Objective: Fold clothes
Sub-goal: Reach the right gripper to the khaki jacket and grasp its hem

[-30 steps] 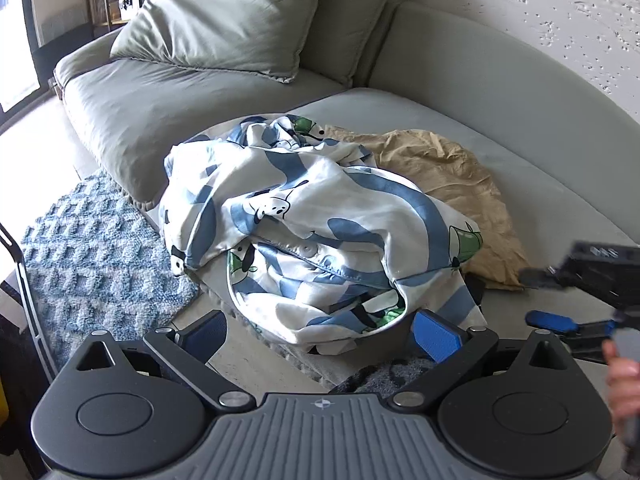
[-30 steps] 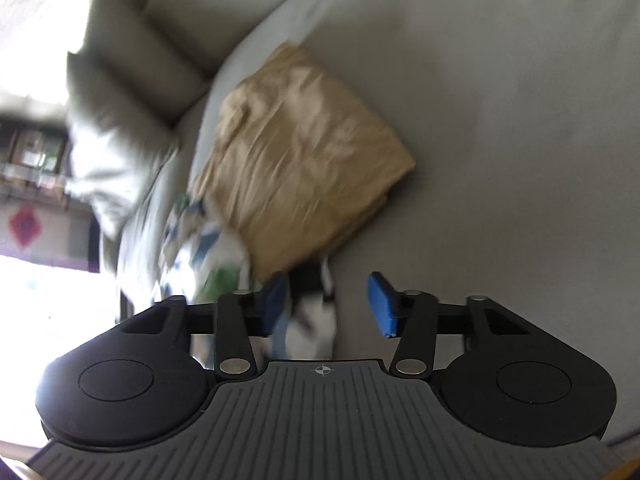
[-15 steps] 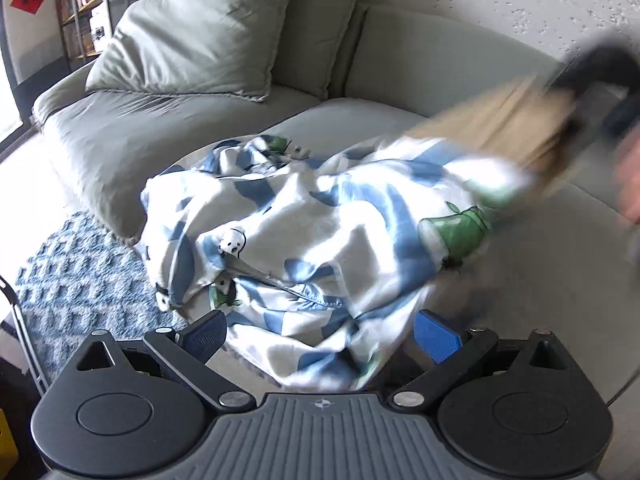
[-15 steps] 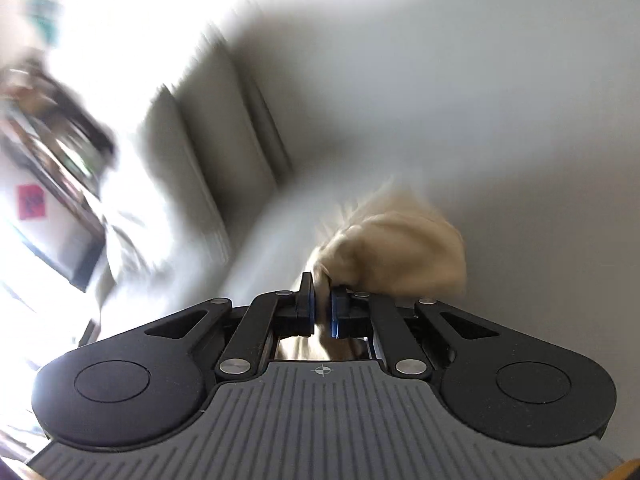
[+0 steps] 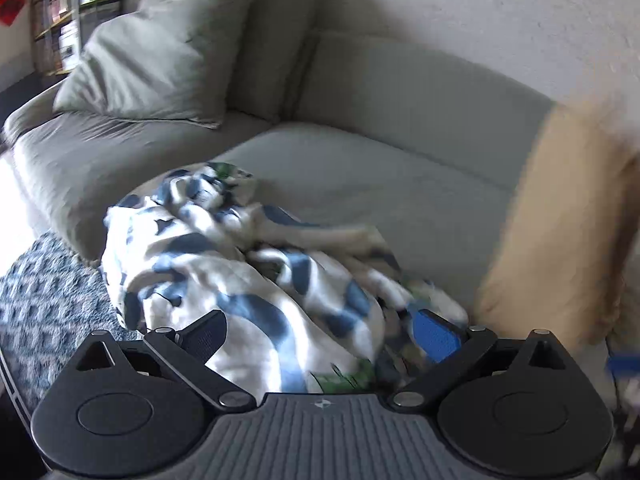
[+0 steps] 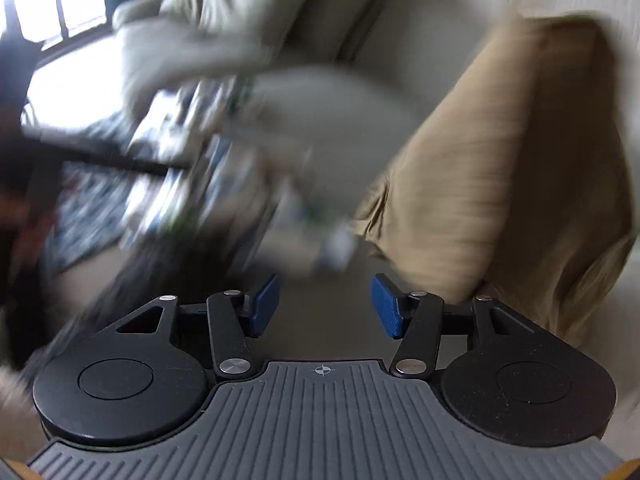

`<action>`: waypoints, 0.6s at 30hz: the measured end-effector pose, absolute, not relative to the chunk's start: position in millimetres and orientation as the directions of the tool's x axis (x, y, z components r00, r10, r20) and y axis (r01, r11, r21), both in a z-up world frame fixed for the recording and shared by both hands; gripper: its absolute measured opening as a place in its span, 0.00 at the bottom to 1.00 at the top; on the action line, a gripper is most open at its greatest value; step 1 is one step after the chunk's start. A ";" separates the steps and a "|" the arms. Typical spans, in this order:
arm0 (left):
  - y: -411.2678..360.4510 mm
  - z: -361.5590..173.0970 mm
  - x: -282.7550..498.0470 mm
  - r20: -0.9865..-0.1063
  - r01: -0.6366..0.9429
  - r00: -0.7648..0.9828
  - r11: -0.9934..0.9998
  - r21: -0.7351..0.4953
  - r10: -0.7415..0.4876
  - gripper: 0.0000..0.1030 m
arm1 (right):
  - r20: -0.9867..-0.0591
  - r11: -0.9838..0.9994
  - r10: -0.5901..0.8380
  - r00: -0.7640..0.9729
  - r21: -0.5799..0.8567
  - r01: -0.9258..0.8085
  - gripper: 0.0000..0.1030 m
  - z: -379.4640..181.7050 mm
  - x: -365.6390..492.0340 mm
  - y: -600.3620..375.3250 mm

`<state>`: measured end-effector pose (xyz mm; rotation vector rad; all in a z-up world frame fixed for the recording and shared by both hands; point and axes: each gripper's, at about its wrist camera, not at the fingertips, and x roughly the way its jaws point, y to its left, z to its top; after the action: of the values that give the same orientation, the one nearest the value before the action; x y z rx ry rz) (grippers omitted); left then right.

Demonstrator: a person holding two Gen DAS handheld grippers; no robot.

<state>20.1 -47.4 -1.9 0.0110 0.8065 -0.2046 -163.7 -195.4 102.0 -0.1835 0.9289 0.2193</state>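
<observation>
A crumpled white garment with blue and green prints (image 5: 240, 272) lies on the grey sofa seat (image 5: 360, 176). My left gripper (image 5: 320, 334) is open, its jaws wide apart around the near edge of the garment. A tan garment (image 5: 560, 220) hangs in the air at the right of the left wrist view, blurred by motion. In the right wrist view the tan garment (image 6: 500, 152) falls to the right of my right gripper (image 6: 325, 306), which is open and empty. The printed garment (image 6: 192, 160) shows there as a blur at the left.
Two grey cushions (image 5: 168, 68) lean on the sofa back. A blue patterned rug (image 5: 44, 300) lies on the floor at the left. A shelf (image 5: 60, 20) stands at the far left. The white wall (image 5: 500, 12) is behind the sofa.
My right gripper shut on the tan garment, pulled it off the sofa, and has now opened, letting it go. The printed garment was dragged and has settled nearer my left gripper.
</observation>
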 end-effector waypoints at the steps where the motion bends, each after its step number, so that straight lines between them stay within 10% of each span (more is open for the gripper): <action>1: -55.1 -3.9 17.3 -0.723 0.208 0.665 0.976 -0.064 -0.189 0.96 | -0.834 0.973 0.118 0.538 -0.010 -0.229 0.56 87.4 -180.4 -201.2; 10: -124.4 -21.7 -7.7 -0.769 0.397 0.575 0.917 -0.038 -0.280 0.94 | -0.781 0.836 -0.060 0.621 0.301 0.459 0.72 47.9 -247.0 -356.4; 18: -152.6 -30.3 -18.6 -0.782 0.490 0.519 0.870 -0.059 -0.345 0.94 | -0.726 0.522 -0.135 0.674 0.526 0.671 0.74 -15.9 -194.8 -479.9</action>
<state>-18.6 -152.6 -30.3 0.1773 0.8941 -0.5041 -194.8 -479.9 -15.9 0.8999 0.6796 -0.5302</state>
